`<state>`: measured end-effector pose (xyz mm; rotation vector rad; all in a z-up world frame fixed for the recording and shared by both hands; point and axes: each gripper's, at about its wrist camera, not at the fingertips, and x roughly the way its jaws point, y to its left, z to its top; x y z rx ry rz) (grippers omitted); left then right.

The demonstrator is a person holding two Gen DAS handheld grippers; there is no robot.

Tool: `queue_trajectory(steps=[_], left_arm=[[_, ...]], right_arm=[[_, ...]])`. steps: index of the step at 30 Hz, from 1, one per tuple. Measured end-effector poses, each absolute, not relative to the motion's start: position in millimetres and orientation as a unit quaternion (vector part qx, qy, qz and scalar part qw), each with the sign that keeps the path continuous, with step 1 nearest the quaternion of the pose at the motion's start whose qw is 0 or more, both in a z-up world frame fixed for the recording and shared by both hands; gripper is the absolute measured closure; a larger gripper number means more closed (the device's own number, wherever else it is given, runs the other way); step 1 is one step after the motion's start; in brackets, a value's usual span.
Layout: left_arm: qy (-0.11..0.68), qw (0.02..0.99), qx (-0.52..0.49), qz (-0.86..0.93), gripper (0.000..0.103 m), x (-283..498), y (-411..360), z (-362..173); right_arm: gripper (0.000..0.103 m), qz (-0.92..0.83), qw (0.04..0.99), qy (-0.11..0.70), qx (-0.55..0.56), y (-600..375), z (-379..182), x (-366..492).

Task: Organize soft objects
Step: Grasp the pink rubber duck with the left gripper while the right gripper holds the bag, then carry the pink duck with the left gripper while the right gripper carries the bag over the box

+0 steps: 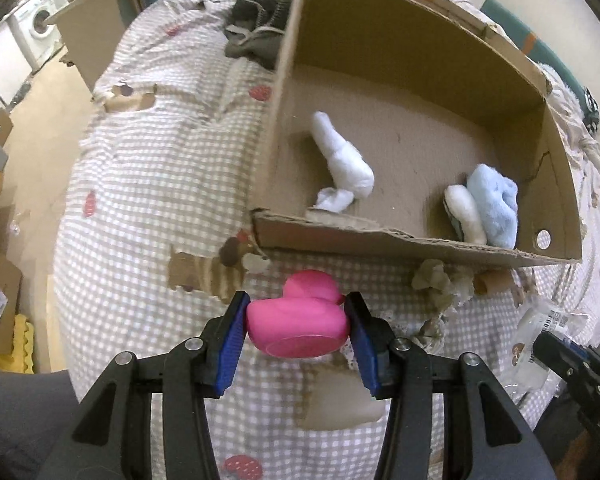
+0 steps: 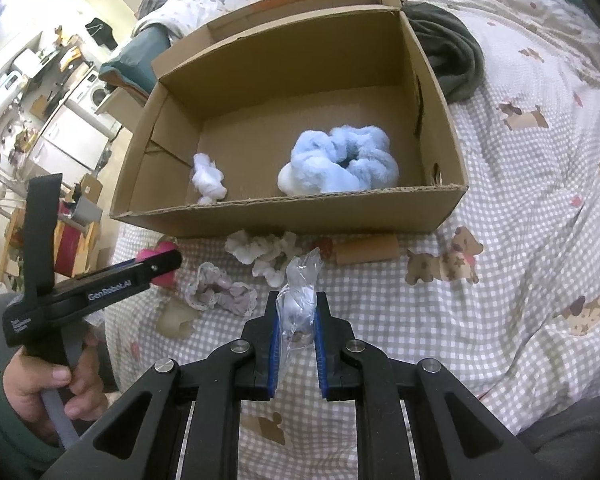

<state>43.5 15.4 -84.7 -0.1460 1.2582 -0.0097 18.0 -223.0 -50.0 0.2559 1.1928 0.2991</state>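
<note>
Two grippers, both loaded. The left gripper (image 1: 296, 320) has its blue pads pinching a pink rubber duck (image 1: 298, 322) by the flanks, flat base facing the camera, head up and beak poking toward 3 o'clock. So its long axis runs 9-to-3, straight across the fingers. The cardboard box (image 1: 380, 238) sits at about 12 to 1 o'clock from the duck, near wall just beyond it, so I'd guess the move is up and over that wall. Inside are a white sock roll (image 1: 342, 156) and a fluffy blue scrunchie (image 1: 496, 204). The right gripper (image 2: 296, 316) is nearly shut on a crinkly clear plastic bag (image 2: 300, 292), standing 6-to-12, box dead ahead at 12.
</note>
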Motion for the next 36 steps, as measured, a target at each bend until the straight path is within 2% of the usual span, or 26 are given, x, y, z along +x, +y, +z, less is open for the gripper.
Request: queue_trajectory(steps=[9, 22, 36], left_arm=[[0.561, 0.825, -0.070, 0.022, 0.058, 45.5, 19.5, -65.5], [0.489, 0.869, -0.063, 0.045, 0.058, 12.9, 35.0, 12.2], [0.465, 0.882, -0.072, 0.042, 0.058, 78.5, 31.7, 41.9]], right_arm=[[0.087, 0.141, 0.824, 0.536, 0.116, -224.9, -37.5, 12.0], [0.087, 0.153, 0.845, 0.490, 0.154, -250.2, 5.9, -5.9], [0.087, 0.128, 0.863, 0.457, 0.173, -279.4, 31.0, 46.3]])
